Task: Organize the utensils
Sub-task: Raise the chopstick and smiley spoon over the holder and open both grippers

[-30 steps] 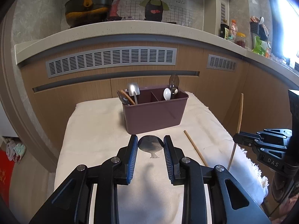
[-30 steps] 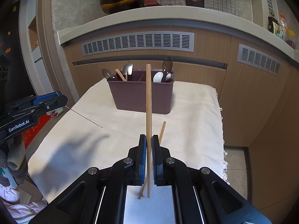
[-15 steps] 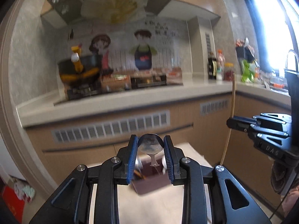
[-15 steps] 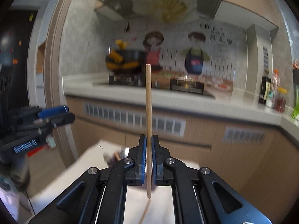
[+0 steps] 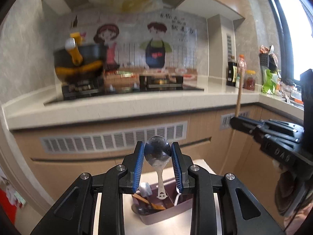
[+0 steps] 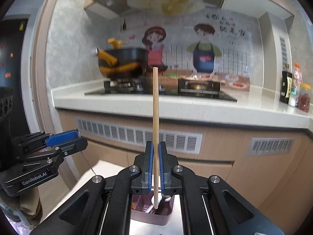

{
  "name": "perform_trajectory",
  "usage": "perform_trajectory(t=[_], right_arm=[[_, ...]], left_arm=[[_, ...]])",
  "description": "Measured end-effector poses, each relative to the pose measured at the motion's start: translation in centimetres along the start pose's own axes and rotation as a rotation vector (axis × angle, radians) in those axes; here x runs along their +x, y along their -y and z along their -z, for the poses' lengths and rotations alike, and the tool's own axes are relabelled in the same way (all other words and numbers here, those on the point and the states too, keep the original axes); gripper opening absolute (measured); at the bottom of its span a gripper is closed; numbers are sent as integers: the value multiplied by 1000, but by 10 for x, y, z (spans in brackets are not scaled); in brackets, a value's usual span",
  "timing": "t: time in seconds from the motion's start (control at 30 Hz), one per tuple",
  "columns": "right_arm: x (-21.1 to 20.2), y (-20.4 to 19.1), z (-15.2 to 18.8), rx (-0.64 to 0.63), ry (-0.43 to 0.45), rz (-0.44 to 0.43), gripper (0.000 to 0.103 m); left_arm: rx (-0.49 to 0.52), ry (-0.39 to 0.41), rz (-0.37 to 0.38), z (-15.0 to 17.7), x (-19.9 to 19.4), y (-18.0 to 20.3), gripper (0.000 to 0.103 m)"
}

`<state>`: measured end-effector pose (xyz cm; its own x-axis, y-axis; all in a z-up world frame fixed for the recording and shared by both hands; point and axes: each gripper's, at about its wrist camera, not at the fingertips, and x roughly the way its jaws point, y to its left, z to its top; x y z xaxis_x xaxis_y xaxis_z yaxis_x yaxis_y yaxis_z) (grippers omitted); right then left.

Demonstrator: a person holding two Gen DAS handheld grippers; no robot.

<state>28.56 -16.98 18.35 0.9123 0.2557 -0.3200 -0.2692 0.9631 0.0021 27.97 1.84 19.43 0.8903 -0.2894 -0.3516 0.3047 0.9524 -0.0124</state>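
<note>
Spoon [image 5: 158, 152] is pinched by its bowl btwn the blue pads of the left gripper [image 5: 158, 162], handle hanging down toward 6 o'clock over the maroon caddy [image 5: 166, 213]. Chopstick [image 6: 156, 137] is clamped upright in the right gripper [image 6: 156, 166], jaws pressed nearly together on it, long end at 12 o'clock, short end at 6 just above the caddy [image 6: 152, 215] opening.

Risks, as judged:
- Spoon is held only across a curved, smooth bowl; a slip or swing of the handle is likely w/ any jolt, and it could be dropped outside the caddy or into the wrong compartment.
- Chopstick is gripped low on its length, so most of it stands above the pads; pivoting in the grip is possible, and the tip could be caught on a divider or on spoons already standing inside.
- Both grippers are seen near each other over one small caddy (right gripper at 3 o'clock in left view); a clash of tools is possible if both are lowered at once.
- Caddy is mostly hidden behind the jaws, so compartment aim can't be checked well.
</note>
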Motion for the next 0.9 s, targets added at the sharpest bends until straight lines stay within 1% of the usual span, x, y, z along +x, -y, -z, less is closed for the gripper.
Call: perform_trajectory(t=[0.1, 0.17, 0.4, 0.5, 0.7, 0.9], right_arm=[[26, -2, 13, -12, -34, -6, 5], [39, -3, 19, -19, -42, -12, 5], [78, 0, 40, -20, -114, -19, 5], [95, 2, 51, -11, -154, -19, 5], [121, 7, 76, 7, -222, -23, 5], [140, 11, 109, 51, -332, -71, 5]], left_arm=[[-8, -35, 23, 11, 23, -4, 29], [-10, -55, 35, 19, 37, -5, 29], [-44, -108, 46, 39, 75, -16, 29], [-60, -145, 57, 48, 92, -20, 29], [-71, -214, 75, 70, 120, -19, 29], [-92, -306, 83, 100, 141, -19, 29]])
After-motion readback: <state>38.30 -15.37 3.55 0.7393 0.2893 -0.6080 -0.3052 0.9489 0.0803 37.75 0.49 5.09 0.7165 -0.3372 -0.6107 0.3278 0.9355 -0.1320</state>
